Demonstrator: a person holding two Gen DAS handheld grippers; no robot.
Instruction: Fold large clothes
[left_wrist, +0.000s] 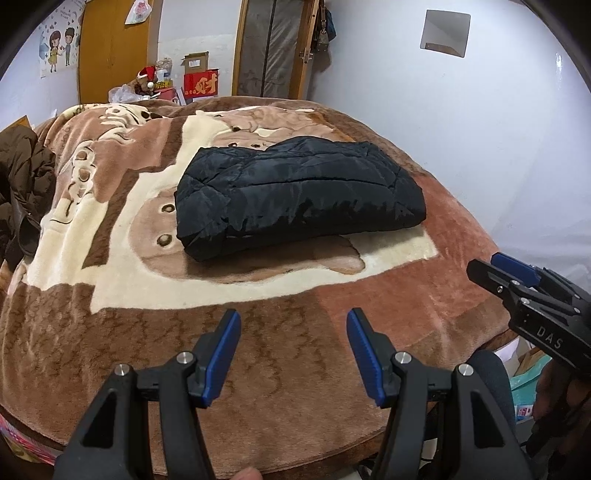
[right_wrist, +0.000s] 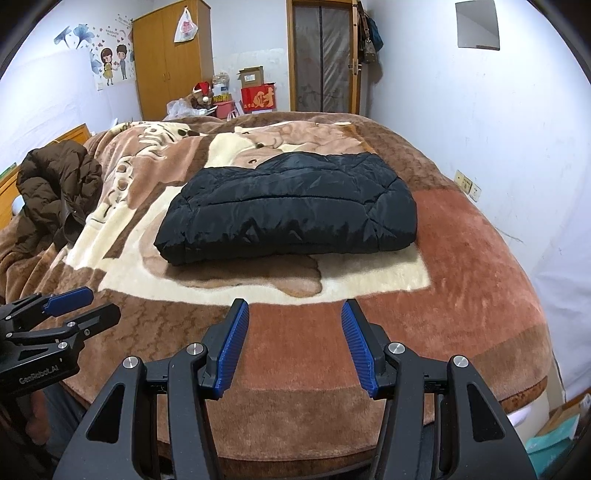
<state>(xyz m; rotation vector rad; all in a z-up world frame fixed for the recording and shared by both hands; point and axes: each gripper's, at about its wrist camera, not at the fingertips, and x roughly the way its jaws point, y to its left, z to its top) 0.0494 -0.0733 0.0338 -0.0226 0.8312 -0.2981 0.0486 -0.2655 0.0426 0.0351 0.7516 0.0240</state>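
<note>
Each claw, left (left_wrist: 293, 354) and right (right_wrist: 294, 345), has black angular arms, silver round screws and ribbed blue pads (right_wrist: 232, 350). White lettering marks the claw bodies: "DAS" on the right, "GenRobot.AI" on the left.

A: Lighting check, quick?
B: I read it as even indoor light, fairly bright, source out of frame. Soft sheen on the black jacket (left_wrist: 299, 192), faint shadow under its near edge on the bed (right_wrist: 480, 266).
A: Quality?
B: Both feeds sharp, no motion blur. Heavy fisheye bending, dark vignette in my corners, white wall (right_wrist: 461, 110) slightly bluish.
</note>
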